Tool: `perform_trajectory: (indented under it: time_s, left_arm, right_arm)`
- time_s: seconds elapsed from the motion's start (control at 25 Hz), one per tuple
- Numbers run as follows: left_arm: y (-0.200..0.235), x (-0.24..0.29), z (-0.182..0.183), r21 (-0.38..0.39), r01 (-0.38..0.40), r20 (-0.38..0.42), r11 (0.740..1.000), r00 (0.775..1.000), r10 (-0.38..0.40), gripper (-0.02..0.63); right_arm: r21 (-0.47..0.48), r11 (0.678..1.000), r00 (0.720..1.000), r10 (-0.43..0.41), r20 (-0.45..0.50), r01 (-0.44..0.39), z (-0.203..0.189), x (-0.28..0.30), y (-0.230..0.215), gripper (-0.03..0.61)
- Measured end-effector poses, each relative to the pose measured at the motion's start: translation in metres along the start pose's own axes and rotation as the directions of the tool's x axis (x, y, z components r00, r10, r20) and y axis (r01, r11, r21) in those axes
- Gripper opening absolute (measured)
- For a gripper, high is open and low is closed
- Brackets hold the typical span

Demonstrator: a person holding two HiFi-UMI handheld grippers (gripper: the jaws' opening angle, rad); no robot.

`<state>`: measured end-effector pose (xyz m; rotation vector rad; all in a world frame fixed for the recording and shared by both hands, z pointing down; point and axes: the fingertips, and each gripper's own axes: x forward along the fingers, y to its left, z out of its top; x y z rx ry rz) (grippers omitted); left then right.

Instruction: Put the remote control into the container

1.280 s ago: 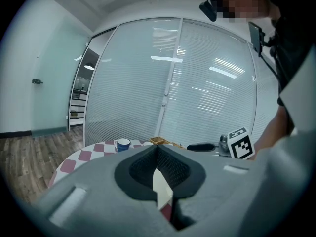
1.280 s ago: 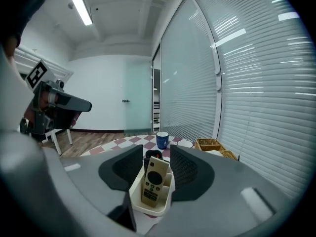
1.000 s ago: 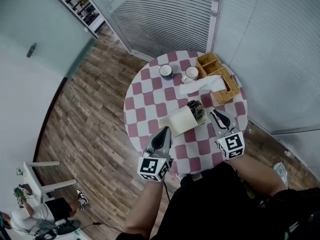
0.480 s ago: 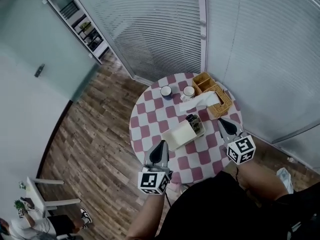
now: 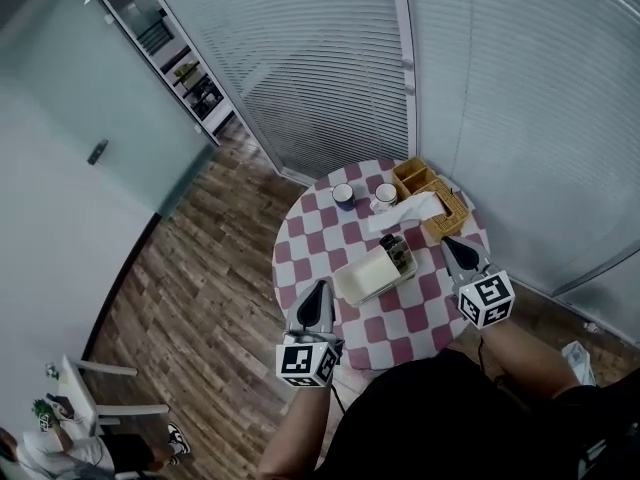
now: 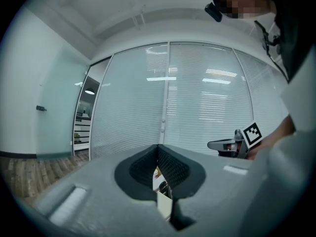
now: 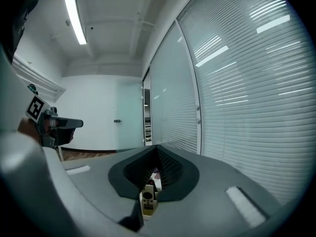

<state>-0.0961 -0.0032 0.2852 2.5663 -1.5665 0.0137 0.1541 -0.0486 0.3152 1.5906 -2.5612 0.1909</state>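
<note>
Two closed, empty hand-held grippers (image 5: 319, 286) (image 5: 449, 242)

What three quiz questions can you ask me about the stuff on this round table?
1. True or false: the remote control sits in the white container.
2. How many mugs stand on the checkered table?
3. Where does the white tissue come from? A: the wicker basket. B: a mug. C: the floor.

Key: 1 true; 2 two; 3 A.
</note>
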Motion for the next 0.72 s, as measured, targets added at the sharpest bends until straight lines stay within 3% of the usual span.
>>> perform_trajectory:
  time_s: [0.72]
  left_arm:
    - [-0.015, -0.007, 0.014, 0.012, 0.029, 0.018, 1.000, 0.999, -0.029, 0.000]
  right_arm:
    - [-0.028, 1.000, 0.999, 0.012, 0.040, -0.011, 0.013, -0.013, 0.009, 0.000]
